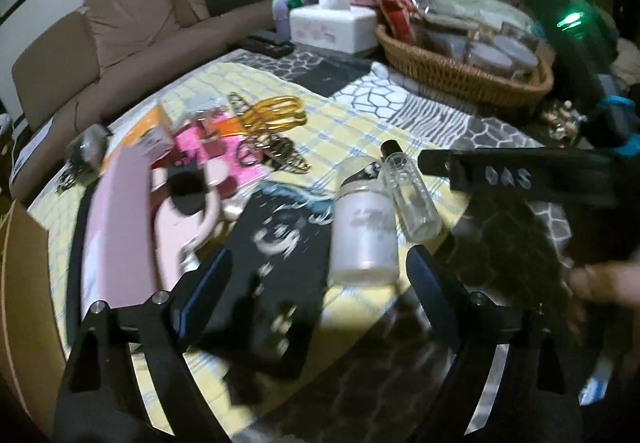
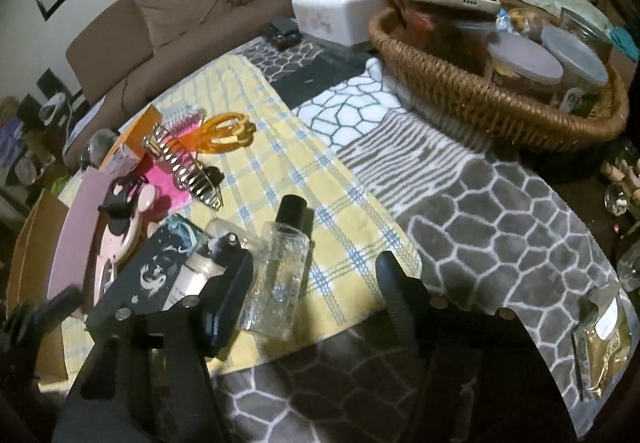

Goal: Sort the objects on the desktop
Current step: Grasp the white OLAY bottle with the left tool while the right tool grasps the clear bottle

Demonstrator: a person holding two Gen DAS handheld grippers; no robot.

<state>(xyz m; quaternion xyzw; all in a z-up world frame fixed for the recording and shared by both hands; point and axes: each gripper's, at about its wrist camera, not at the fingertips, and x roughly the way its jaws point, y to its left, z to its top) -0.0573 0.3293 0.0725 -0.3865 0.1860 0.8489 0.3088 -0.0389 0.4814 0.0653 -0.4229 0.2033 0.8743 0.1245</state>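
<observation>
- Nearest: right tongs spread wide, empty, low over the counter; clear bottle with black cap lying between the fingers, close by the left one.
- Left tongs also spread, empty, just short of a frosted jar.
- Likely step: approach to grasp the bottle; next, centring and closing on its body.
- Farther: hair clips, then wicker basket.

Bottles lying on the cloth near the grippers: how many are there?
2. A frosted white bottle lies between the open left gripper's fingers; a clear glass bottle with a black cap lies just right of it. The pile further left may hide others.
</observation>
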